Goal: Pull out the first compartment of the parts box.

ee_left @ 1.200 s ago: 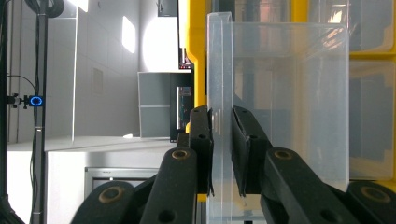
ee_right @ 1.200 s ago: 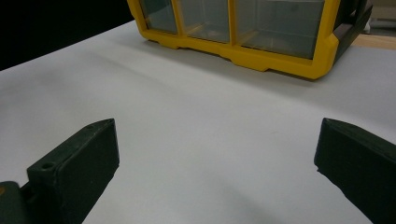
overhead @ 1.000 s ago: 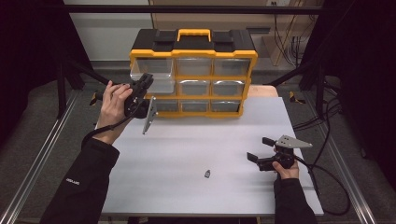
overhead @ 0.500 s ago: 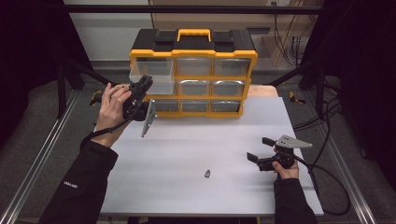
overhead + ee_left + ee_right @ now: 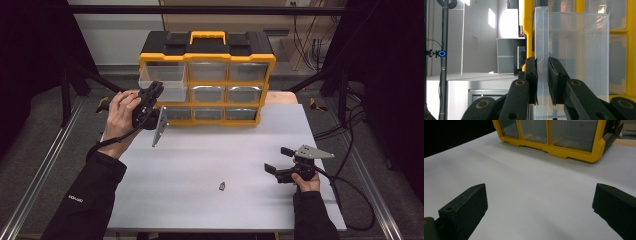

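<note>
a: drawer (image 5: 161, 80), top-left slot of the organiser (image 5: 207, 75), stood pulled out toward 6 o'clock; left gripper (image 5: 542, 75) pinched its front wall.
b: right gripper (image 5: 280, 161), jaws spread, lay well apart at 4 o'clock.

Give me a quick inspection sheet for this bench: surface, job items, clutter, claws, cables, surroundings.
Surface: white table, mostly bare.
Job's things: yellow drawer cabinet at the far edge; its clear top-left drawer pulled partly out.
Clutter: one small dark part lying loose near mid-table.
Claws: left claw shut on the drawer's front wall; right claw open, low over the table, holding nothing.
Cables: one trails from the right claw off the table's right edge; more on the floor at right.
Surroundings: dark frame rails, grey floor.
</note>
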{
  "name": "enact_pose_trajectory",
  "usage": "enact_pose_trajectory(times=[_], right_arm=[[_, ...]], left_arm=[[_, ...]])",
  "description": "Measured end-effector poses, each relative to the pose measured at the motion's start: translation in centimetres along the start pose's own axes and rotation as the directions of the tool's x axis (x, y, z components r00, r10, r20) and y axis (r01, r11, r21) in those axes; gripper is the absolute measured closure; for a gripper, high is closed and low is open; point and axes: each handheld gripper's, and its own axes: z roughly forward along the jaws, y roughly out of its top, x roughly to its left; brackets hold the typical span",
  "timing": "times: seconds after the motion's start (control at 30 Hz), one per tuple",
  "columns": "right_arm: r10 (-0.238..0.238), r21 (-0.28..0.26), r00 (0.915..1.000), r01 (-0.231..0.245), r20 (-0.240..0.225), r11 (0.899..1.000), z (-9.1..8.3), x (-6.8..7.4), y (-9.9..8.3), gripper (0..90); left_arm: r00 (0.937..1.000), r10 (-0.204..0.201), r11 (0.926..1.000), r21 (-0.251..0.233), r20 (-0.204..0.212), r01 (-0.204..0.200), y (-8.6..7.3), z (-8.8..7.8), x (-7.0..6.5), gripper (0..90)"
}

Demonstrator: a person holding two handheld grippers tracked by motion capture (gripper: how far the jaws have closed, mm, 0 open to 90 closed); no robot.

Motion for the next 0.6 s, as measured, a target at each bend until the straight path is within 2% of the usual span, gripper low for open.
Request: enact_pose_trajectory(times=[0.1, 0.37, 0.53, 0.6], right_arm=[[0.000, 0.000, 1.0000, 0.000, 0.001, 1.000, 0.0, 0.0, 0.0, 0.5], [0.001, 0.000, 1.0000, -0.001, 0.000, 1.000, 0.0, 0.0, 0.0, 0.5], [0.002, -0.001, 1.0000, -0.002, -0.001, 1.000, 0.0, 0.0, 0.0, 0.5], [0.003, -0.002, 1.0000, -0.003, -0.001, 1.000, 0.0, 0.0, 0.0, 0.5]], left_arm=[[0.9999, -0.010, 0.9999, -0.003, 0.010, 0.010, 0.0, 0.0, 0.1, 78.1], [0.9962, -0.070, 0.9975, 0.002, 0.051, 0.070, 0.0, 0.1, 0.7, 76.8], [0.9878, -0.132, 0.9913, 0.003, 0.083, 0.132, -0.1, 0.1, 1.1, 75.2], [0.9819, -0.163, 0.9865, 0.004, 0.096, 0.164, -0.2, 0.1, 1.3, 74.4]])
